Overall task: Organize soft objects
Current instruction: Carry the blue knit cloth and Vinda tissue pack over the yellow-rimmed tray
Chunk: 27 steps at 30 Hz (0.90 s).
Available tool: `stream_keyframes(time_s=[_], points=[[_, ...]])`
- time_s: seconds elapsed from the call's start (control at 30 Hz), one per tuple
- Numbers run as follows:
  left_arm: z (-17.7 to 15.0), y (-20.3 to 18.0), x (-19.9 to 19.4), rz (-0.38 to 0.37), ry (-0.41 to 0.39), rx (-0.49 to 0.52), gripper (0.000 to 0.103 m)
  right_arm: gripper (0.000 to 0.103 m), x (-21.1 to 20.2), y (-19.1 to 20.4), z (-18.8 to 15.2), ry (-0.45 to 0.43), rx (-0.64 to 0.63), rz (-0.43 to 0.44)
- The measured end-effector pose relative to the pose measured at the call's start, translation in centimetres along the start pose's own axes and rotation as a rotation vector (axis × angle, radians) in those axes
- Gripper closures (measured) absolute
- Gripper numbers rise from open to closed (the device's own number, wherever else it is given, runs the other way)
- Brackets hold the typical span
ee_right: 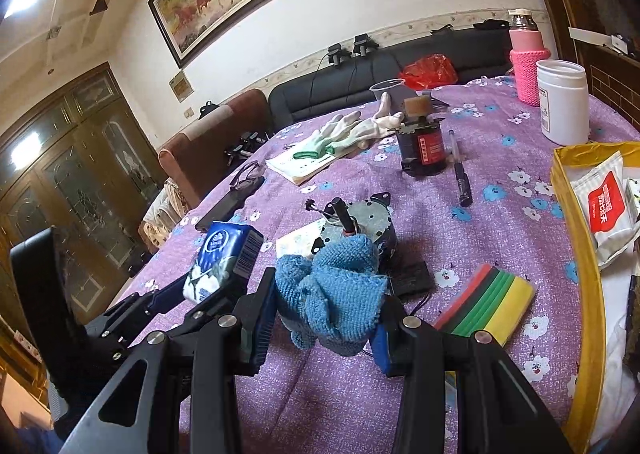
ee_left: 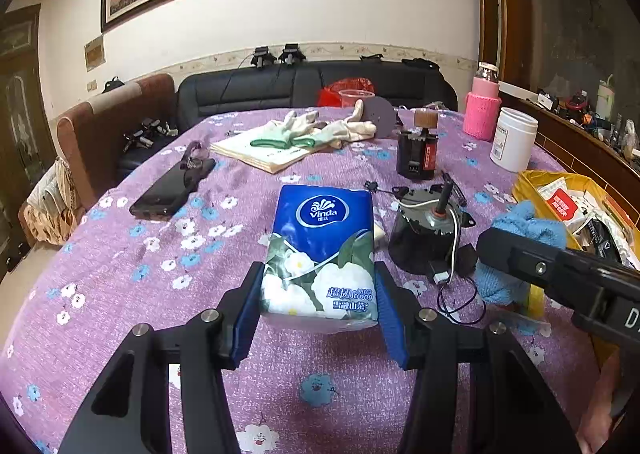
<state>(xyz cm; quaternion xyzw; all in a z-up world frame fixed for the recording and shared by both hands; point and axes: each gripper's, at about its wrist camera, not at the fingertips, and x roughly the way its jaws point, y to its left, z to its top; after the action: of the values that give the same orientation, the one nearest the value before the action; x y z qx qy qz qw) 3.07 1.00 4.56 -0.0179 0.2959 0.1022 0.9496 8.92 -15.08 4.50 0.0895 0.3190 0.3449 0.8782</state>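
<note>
Our left claw (ee_left: pixel 318 306) grips the tissue pack (ee_left: pixel 320 250) across its near end: light, squashy, slick film. Our right claw (ee_right: pixel 324 318) pinches the limp towel (ee_right: pixel 332 290), with the box (ee_right: pixel 576 254) at 3 o'clock.

Both wrist cameras sit low and close over the purple tablecloth (ee_left: pixel 120 274), facing the far sofa (ee_right: pixel 440 58). Both views share the tissue pack (ee_left: pixel 320 246) and blue cloth (ee_right: pixel 336 290).

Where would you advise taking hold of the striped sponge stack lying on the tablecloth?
Grip the striped sponge stack across its two long sides at mid-length, coming from above. It lies flat with its top free; the yellow tray to its right and a black block near its left end leave the middle clearest. Being soft, it likely needs only a light squeeze.
</note>
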Motion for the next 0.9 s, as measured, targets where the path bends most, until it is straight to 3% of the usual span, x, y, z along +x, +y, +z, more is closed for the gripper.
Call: stream_keyframes(time_s=[0.9], points=[[-0.1, -0.6, -1.2, 0.015, -0.064, 0.042, 0.051, 0.059, -0.3, -0.2, 0.0, -0.015, 0.011, -0.007]])
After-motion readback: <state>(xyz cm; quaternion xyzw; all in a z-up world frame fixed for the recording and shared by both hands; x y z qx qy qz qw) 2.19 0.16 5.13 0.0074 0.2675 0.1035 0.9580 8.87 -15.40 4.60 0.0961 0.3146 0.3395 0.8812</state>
